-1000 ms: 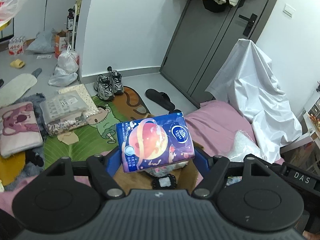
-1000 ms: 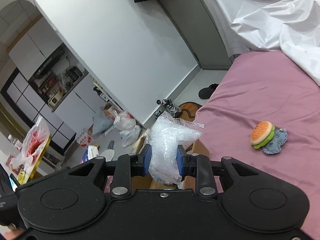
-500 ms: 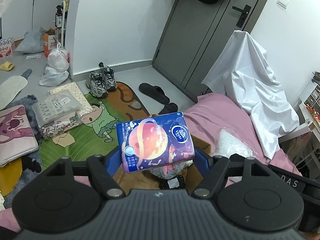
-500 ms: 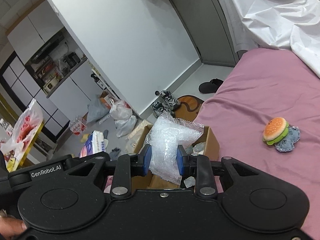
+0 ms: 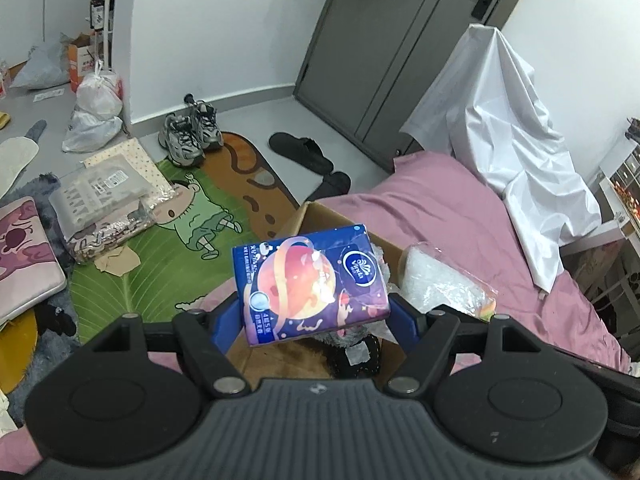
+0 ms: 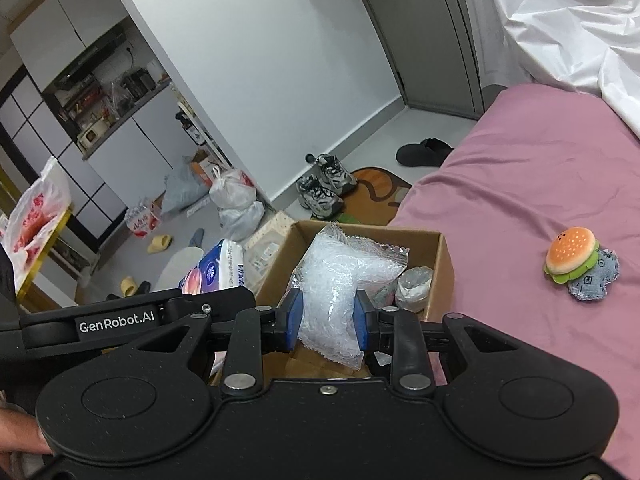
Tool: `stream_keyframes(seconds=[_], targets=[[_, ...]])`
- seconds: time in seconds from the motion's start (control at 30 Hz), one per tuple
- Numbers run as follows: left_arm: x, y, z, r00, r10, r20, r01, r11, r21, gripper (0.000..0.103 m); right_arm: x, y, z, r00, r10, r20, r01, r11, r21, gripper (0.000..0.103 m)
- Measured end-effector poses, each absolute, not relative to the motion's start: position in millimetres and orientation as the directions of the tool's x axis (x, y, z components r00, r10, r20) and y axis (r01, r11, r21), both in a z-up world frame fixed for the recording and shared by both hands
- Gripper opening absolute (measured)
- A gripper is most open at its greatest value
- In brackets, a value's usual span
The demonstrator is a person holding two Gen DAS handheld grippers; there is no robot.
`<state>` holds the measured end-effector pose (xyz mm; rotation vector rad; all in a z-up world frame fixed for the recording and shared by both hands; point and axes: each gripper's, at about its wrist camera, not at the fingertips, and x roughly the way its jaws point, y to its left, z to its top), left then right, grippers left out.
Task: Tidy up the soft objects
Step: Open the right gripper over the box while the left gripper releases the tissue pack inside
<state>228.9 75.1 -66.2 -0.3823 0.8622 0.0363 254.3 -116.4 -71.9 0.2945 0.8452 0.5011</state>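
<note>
My left gripper (image 5: 316,316) is shut on a blue tissue pack (image 5: 310,283) with a planet print, held above an open cardboard box (image 5: 304,216) at the edge of the pink bed. My right gripper (image 6: 326,320) is shut on a clear bubble-wrap bag (image 6: 340,280), held over the same box (image 6: 440,264). The bubble-wrap bag also shows in the left wrist view (image 5: 436,284), and the tissue pack in the right wrist view (image 6: 216,268). A grey soft item (image 6: 414,286) lies inside the box. A burger plush (image 6: 570,256) and a denim plush (image 6: 596,280) lie on the bed.
The pink bed (image 6: 520,184) carries a white sheet (image 5: 508,128) at its far end. On the floor are a cartoon mat (image 5: 168,248), sneakers (image 5: 190,136), black slippers (image 5: 300,152), packaged items (image 5: 104,196) and plastic bags (image 5: 96,108). A grey door (image 5: 392,40) stands behind.
Both grippers have come closer to the cardboard box, which now shows fully open below them. Each still holds its item.
</note>
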Motion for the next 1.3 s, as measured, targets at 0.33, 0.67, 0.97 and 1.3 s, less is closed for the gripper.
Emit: stream_keyframes(seconds=[0.33,0.67,0.97,1.3], targets=[[234,76,-73,0.628,-0.135,-0.766,-0.198,0.925,-0.325,0.078,260,-116,-78,0.538,0.510,-0.671,-0.275,0.859,0.432,0.027],[223,87,-59,0.647,-0.082,-0.758,-0.250,0.916,-0.313,0.078,255,-112,-77,0.522,0.522,-0.674,-0.304,0.853,0.425,0.027],[208,91,-47,0.651,-0.047,-0.758,-0.263,0.922,-0.283,0.082,249,-100,-76,0.498,0.557,-0.665,-0.340,0.831,0.441,0.041],[194,87,-32,0.648,-0.028,-0.761,-0.253,0.935,-0.249,0.096,243,-114,-61,0.533,0.530,-0.660,-0.316,0.848,0.425,0.069]])
